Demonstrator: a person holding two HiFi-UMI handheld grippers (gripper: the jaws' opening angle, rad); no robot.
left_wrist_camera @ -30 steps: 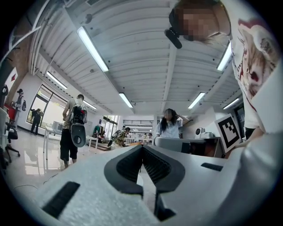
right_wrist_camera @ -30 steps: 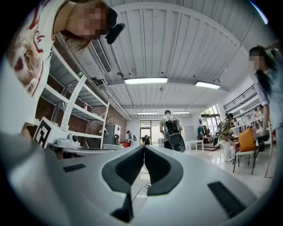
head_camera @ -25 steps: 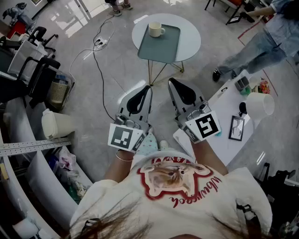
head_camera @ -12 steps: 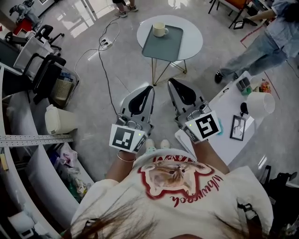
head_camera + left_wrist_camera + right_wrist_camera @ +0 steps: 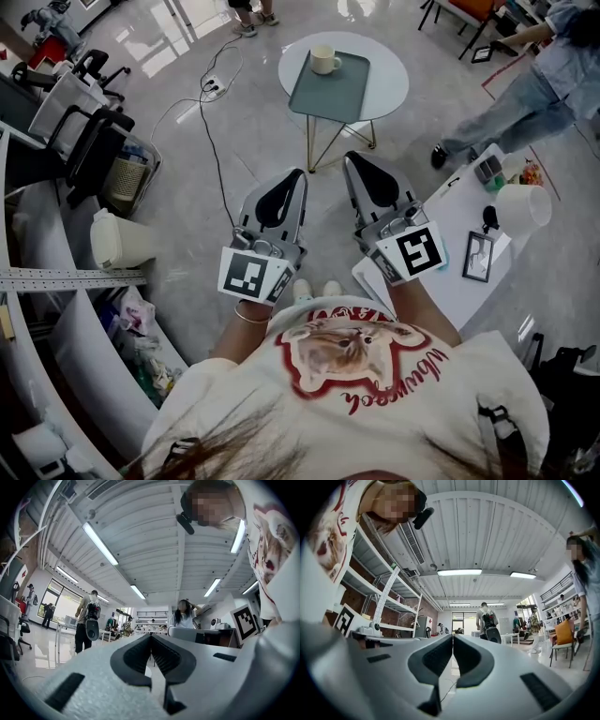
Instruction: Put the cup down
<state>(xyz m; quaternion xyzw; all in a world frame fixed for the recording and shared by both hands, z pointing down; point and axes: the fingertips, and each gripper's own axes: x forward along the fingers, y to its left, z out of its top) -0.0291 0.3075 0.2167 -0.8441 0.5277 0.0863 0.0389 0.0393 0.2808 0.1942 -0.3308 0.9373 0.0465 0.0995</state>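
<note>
A cream cup (image 5: 324, 60) stands upright at the far end of a grey-green tray (image 5: 339, 89) on a small round white table (image 5: 386, 80), seen only in the head view. My left gripper (image 5: 298, 174) and right gripper (image 5: 349, 159) are held side by side in front of my chest, well short of the table. Both are shut and hold nothing. In the left gripper view the left gripper (image 5: 151, 636) has its tips together; in the right gripper view the right gripper (image 5: 453, 637) does too. Both gripper views look up at the ceiling and room.
A white desk (image 5: 453, 246) with a framed card, a paper cup and small items lies at my right. Cables (image 5: 208, 112) run over the floor left of the table. Chairs and a bin (image 5: 120, 240) stand at the left. A person (image 5: 527, 89) walks at the upper right.
The view has shifted, so the round table sits a little further right and higher in frame. Both grippers stay shut and keep their place before my chest.
</note>
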